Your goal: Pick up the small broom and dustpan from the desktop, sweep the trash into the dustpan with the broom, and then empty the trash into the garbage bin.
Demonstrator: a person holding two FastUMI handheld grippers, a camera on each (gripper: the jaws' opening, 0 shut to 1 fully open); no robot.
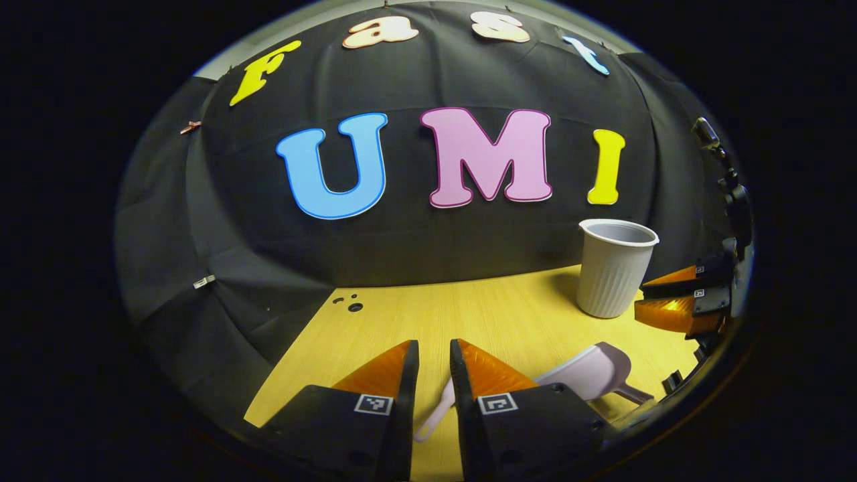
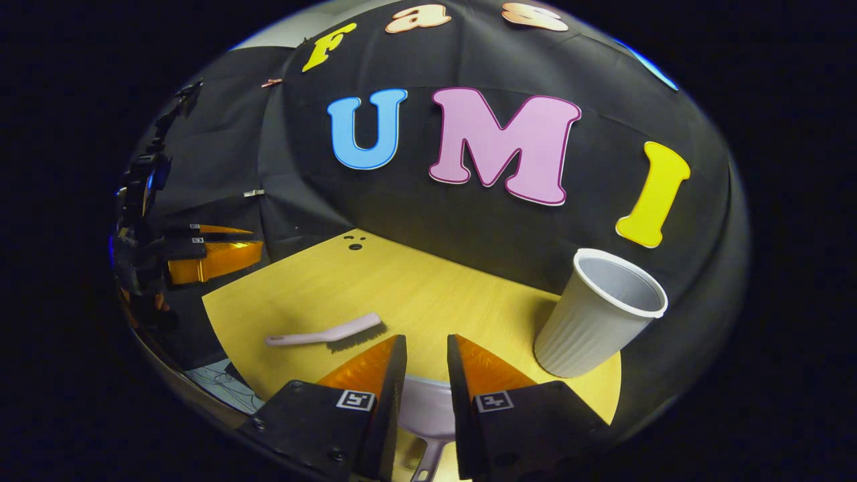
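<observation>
Left gripper is hovering low at bottom centre of the left gripper view, jaws parted a little, pinching nothing; the broom handle is showing in the gap below them, lying on the desk. Dustpan is lying at lower right, with the bin standing upright behind it. In the right gripper view, the right gripper is hanging above the dustpan, jaws likewise parted and empty.
</observation>
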